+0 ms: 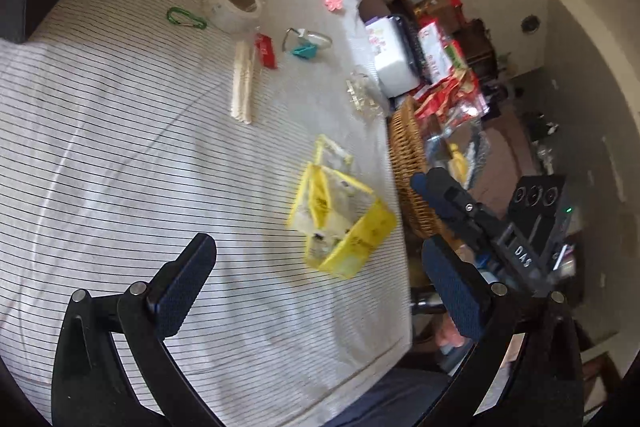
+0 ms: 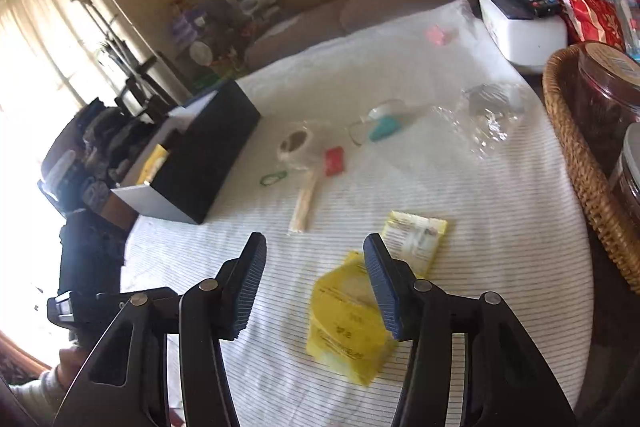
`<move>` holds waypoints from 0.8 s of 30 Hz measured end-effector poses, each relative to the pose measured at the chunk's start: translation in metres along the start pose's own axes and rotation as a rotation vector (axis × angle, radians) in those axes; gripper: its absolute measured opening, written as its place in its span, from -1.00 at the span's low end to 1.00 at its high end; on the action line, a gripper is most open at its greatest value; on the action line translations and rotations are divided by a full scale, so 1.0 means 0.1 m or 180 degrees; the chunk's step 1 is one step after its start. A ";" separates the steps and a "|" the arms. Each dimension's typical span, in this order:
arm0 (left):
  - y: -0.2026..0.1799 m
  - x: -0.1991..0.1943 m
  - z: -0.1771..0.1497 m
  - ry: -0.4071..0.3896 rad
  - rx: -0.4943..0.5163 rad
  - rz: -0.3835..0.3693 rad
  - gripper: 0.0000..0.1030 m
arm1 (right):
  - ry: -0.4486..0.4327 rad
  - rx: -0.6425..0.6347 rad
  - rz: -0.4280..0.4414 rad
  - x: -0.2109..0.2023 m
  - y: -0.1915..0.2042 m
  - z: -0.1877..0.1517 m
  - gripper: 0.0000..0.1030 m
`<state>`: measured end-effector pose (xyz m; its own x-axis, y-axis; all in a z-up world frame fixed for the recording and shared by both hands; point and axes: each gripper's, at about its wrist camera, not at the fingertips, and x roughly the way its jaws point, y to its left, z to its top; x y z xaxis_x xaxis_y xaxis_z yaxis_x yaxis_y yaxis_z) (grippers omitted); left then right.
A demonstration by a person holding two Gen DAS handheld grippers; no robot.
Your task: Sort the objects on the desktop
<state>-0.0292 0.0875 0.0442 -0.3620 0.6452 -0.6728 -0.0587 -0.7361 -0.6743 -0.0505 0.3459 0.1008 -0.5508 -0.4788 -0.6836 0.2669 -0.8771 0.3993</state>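
Observation:
Two yellow packets (image 1: 340, 215) lie on the striped cloth (image 1: 120, 147) near its right edge; in the right wrist view one packet (image 2: 348, 319) is by my right fingers and another (image 2: 416, 239) just beyond. Farther off lie wooden sticks (image 1: 243, 83), a red piece (image 1: 267, 50), a tape roll (image 1: 234, 7), a green carabiner (image 1: 186, 18), a teal clip (image 1: 304, 49), a pink flower (image 1: 333, 2) and a clear plastic piece (image 1: 362, 95). My left gripper (image 1: 316, 291) is open and empty above the cloth. My right gripper (image 2: 316, 287) is open and empty over the packets; it also shows in the left wrist view (image 1: 448, 195).
A black organizer box (image 2: 200, 151) stands at the cloth's left side. A wicker basket (image 2: 580, 163) with jars sits at the right edge. A white box (image 2: 520, 31) with a remote and red snack bags lie behind it. A sofa is at the back.

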 end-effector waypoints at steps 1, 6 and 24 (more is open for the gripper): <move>-0.05 0.03 -0.01 -0.0040 0.0151 0.0291 1.00 | 0.0081 -0.0013 -0.0168 0.05 -0.03 -0.04 0.32; -0.20 0.16 -0.11 -0.0106 0.0651 0.1117 1.00 | 0.0304 0.0425 -0.0265 0.18 -0.27 -0.21 0.57; 0.11 -0.09 -0.13 -0.0009 0.0230 0.0496 1.00 | 0.0635 -0.0192 -0.0384 0.60 0.13 -0.40 -0.07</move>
<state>-0.0143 0.0767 0.0387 -0.3746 0.5215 -0.7666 -0.0684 -0.8401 -0.5381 -0.0489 0.3042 0.0404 -0.4161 -0.3630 -0.8337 0.2587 -0.9262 0.2741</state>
